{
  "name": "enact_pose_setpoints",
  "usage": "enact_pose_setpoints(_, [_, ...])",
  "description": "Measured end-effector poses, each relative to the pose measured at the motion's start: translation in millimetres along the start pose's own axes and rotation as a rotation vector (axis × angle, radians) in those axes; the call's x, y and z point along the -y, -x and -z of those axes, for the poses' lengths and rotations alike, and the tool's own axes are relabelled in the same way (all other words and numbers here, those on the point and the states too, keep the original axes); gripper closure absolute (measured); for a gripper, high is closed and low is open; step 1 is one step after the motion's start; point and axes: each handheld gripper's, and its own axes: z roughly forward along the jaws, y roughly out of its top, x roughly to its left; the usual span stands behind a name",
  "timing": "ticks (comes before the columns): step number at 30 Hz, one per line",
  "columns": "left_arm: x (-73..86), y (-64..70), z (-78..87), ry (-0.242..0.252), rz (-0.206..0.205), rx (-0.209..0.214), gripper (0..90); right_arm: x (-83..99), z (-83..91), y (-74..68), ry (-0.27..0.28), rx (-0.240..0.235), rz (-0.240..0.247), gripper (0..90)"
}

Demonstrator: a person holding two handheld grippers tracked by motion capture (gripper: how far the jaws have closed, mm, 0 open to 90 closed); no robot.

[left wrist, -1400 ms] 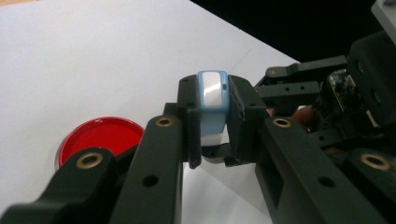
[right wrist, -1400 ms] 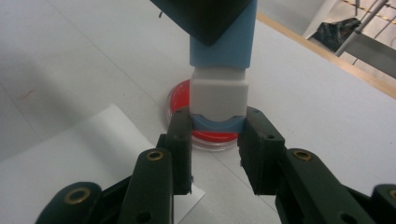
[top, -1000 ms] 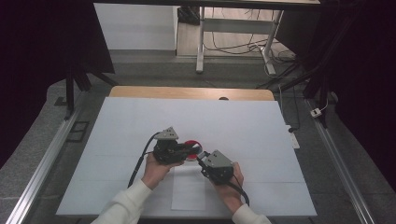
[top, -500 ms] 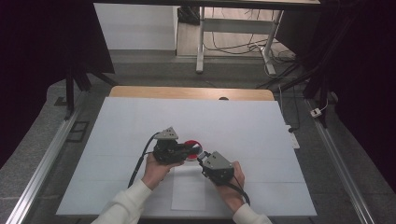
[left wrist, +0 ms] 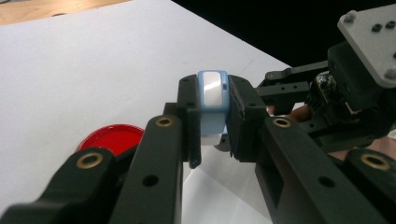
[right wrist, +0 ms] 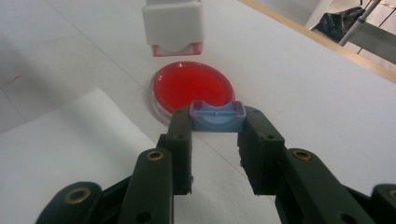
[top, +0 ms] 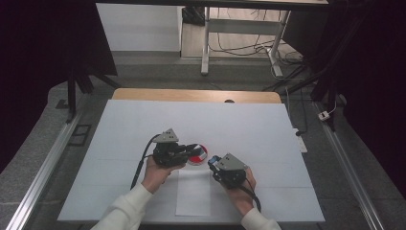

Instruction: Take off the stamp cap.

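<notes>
The round red-filled clear dish (top: 197, 155) sat on the white tabletop (top: 239, 124), between the left gripper (top: 194, 148) and the right gripper (top: 212, 162), with a white paper sheet (top: 193, 194) just nearer the person.

bright even light on the white table (top: 239, 124), dark surroundings beyond it, soft shadows under the left gripper (left wrist: 212, 140), glare on the blue piece (left wrist: 211, 91) it clamps, near jaws blurred
</notes>
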Motion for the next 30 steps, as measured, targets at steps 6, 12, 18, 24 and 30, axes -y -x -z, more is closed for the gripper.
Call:
enact_pose_setpoints(6, [0.2,-0.8,0.3,0.000,0.001,-0.006,76.2,3.3,4.2,6.6,0.009,-0.002,-0.010,66.2])
enact_pose_setpoints(12, [0.1,0.3,0.8,0.001,0.002,-0.003,76.1,7.2,11.7,16.2,0.026,-0.013,-0.033,66.1])
enact_pose_setpoints(18, [0.5,-0.5,-0.2,-0.006,0.002,-0.001,76.1,12.2,17.9,24.9,0.028,-0.013,-0.043,66.1])
enact_pose_setpoints(24, [0.6,-0.4,-0.5,-0.006,0.001,-0.003,76.1,16.9,25.3,32.3,0.039,-0.016,-0.049,66.0])
enact_pose_setpoints(30, [0.7,-0.9,-0.1,-0.012,-0.003,-0.007,76.1,25.2,35.8,42.4,0.039,0.003,-0.064,66.0])
